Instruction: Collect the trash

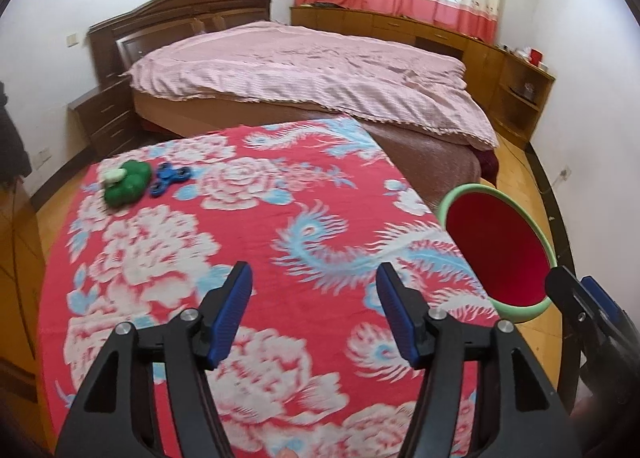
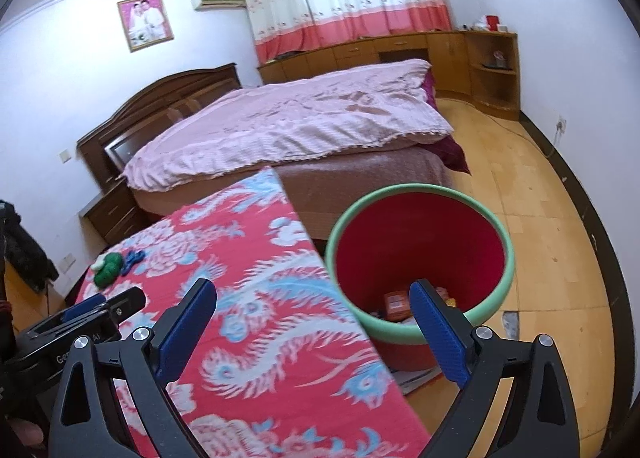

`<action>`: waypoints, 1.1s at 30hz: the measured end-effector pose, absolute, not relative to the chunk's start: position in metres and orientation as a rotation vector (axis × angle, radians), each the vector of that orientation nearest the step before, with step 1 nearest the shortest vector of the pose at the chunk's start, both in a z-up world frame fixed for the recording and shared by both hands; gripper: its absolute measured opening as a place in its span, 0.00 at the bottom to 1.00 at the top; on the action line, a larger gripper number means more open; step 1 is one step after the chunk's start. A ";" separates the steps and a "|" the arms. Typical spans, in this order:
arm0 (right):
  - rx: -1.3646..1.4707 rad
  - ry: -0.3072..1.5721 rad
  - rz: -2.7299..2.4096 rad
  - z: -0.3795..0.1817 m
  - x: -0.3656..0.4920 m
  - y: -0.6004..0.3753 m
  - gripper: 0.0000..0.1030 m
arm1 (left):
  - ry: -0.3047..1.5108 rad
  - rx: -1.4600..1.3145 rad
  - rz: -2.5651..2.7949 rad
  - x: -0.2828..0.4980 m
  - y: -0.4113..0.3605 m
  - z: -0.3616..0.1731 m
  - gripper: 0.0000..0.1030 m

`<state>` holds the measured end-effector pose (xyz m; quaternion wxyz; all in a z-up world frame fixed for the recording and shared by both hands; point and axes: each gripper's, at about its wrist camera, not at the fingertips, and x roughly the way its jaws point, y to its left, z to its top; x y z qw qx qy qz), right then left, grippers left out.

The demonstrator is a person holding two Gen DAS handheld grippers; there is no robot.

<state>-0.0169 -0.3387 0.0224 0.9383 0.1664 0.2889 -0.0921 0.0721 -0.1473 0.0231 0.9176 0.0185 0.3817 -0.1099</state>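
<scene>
Now the left gripper hovers over the bench draped in a red cloth with white peonies and blue phoenixes, its jaws apart with nothing between them. The right gripper hangs over the bench's right edge, jaws also wide apart and empty. Just beside that edge, on the wooden floor, stands the red plastic bin with a pale green rim; orange and white scraps lie at its bottom. At the bench's far left corner sit a green lumpy toy and a blue fidget spinner, touching each other.
</scene>
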 end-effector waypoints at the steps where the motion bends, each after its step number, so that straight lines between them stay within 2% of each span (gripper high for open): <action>1: 0.337 0.588 -0.184 0.023 -0.019 -0.334 0.94 | 0.781 0.035 -0.216 0.069 -0.142 0.024 0.63; 16: 0.287 0.581 -0.096 0.027 -0.031 -0.281 0.95 | 0.733 -0.011 -0.092 0.036 -0.083 0.035 0.63; 33: 0.251 0.549 -0.047 0.034 -0.046 -0.260 0.95 | 0.695 -0.032 -0.045 0.014 -0.064 0.042 0.63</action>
